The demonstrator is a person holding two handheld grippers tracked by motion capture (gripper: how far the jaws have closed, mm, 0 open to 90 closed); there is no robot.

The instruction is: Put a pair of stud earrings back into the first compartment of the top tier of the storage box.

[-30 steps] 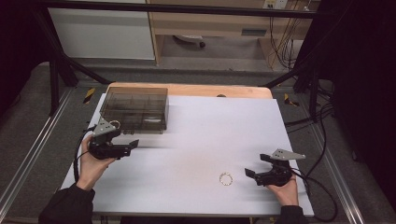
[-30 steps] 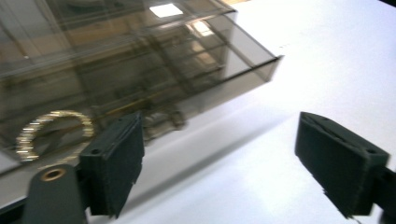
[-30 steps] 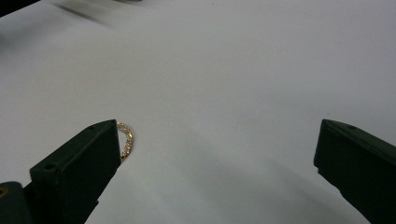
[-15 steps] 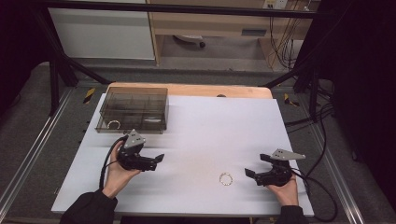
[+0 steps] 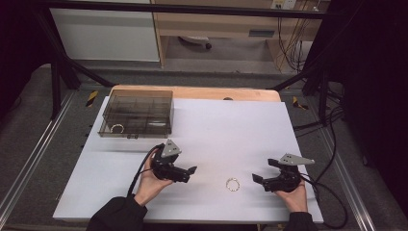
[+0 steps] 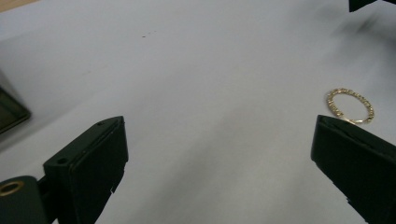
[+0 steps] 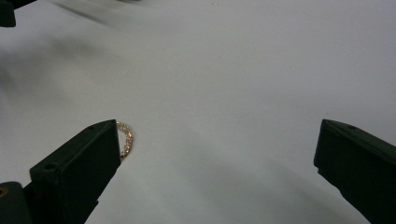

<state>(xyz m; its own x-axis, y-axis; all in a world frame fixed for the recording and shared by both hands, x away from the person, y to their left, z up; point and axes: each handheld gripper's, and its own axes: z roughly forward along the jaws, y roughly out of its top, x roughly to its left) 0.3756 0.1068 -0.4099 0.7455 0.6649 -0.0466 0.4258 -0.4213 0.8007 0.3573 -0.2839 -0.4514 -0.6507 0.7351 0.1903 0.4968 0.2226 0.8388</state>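
Note:
A gold chain bracelet [image 5: 233, 184] lies flat on the white table top [image 5: 226, 134], near the front. My left gripper [image 5: 190, 174] is to its left, a short way off, pointing toward it. Its jaws have just been opening and now stand wide with nothing between them. In the left gripper view [image 6: 219, 135] the bracelet [image 6: 350, 105] lies just beyond the right jaw. My right gripper [image 5: 262, 170] sits close on the bracelet's right, open and empty. In the right gripper view [image 7: 217, 135] the bracelet [image 7: 125, 139] peeks out from behind the left jaw.
A smoky see-through compartment box [image 5: 137, 114] stands at the back left of the table, with another small bracelet [image 5: 117, 128] in a front compartment. Cables trail from both grippers. The table's wooden edge [image 5: 192, 92] runs along the back.
My left hand has moved from beside the box toward the front middle of the table, nearing the bracelet. The right hand has stayed put.

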